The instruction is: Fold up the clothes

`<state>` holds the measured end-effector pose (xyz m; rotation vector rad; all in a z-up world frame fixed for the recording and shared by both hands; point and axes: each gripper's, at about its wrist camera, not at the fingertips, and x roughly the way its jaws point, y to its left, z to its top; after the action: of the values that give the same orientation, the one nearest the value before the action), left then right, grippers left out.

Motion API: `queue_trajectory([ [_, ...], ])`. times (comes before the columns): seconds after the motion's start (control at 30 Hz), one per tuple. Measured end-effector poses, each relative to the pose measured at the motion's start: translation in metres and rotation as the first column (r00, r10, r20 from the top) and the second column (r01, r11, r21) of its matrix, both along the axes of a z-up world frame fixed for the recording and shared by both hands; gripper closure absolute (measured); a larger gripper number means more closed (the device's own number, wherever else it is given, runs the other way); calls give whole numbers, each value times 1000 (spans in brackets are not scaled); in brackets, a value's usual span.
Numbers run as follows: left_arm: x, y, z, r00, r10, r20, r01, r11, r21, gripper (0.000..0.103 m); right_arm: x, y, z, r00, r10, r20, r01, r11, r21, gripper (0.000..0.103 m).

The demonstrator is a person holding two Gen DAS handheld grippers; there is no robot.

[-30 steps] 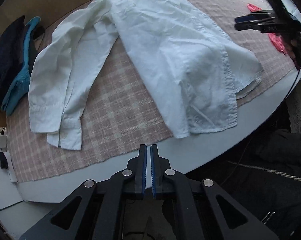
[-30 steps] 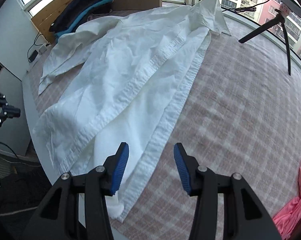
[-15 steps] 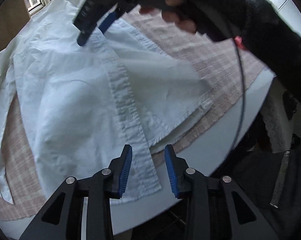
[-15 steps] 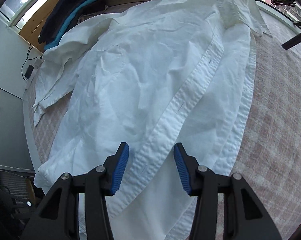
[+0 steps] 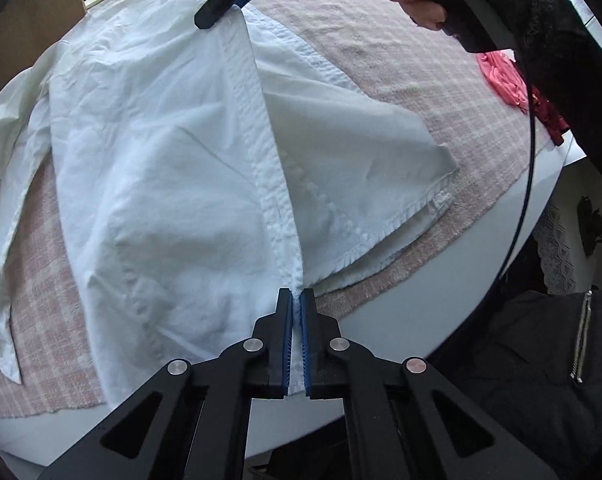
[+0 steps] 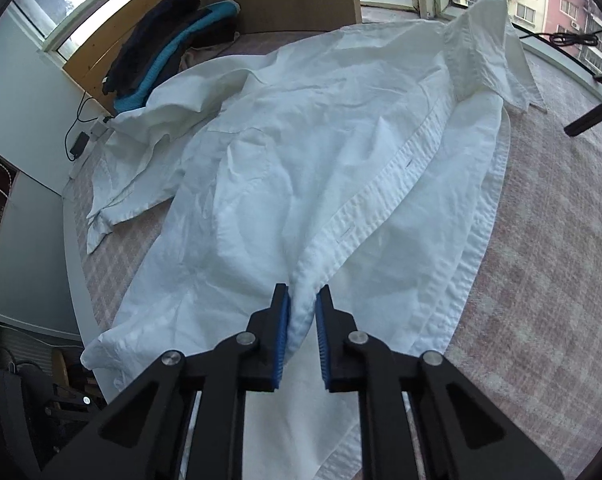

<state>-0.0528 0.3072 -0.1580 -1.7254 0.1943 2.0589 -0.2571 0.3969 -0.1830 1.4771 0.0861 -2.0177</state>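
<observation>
Round white table (image 5: 441, 280), covered by pink checked cloth (image 5: 381, 64). White shirt (image 5: 161, 168) spread across the cloth, hem at near edge, collar at far side, one sleeve trailing left. Pile of dark and teal clothes (image 6: 161, 52) at far left; pink garment (image 5: 501, 76) at right. Left gripper (image 5: 296, 300): jaws just closed, clamped on button placket at the hem. Right gripper (image 6: 303, 304): jaws just closed, pinching a raised ridge of the placket further up
</observation>
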Motion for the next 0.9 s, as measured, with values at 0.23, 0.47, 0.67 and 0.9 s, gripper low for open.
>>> queue_trajectory([
  [0.23, -8, -16, 68, 998, 39, -58, -34, 996, 77, 100, -9, -10, 46, 994, 46, -103, -46, 999, 2, 90],
  [0.47, -51, 39, 63, 996, -48, -74, 58, 988, 141, 100, -44, -4, 63, 985, 45, -168, -30, 996, 89, 90],
  [0.67, -64, 73, 38, 990, -134, 41, 125, 976, 177, 93, -60, 39, 31, 1000, 17, -4, -17, 991, 135, 80],
  [0.9, -70, 26, 51, 995, -93, 18, 92, 992, 82, 84, -66, 113, 42, 995, -103, -8, 103, 994, 44, 69],
])
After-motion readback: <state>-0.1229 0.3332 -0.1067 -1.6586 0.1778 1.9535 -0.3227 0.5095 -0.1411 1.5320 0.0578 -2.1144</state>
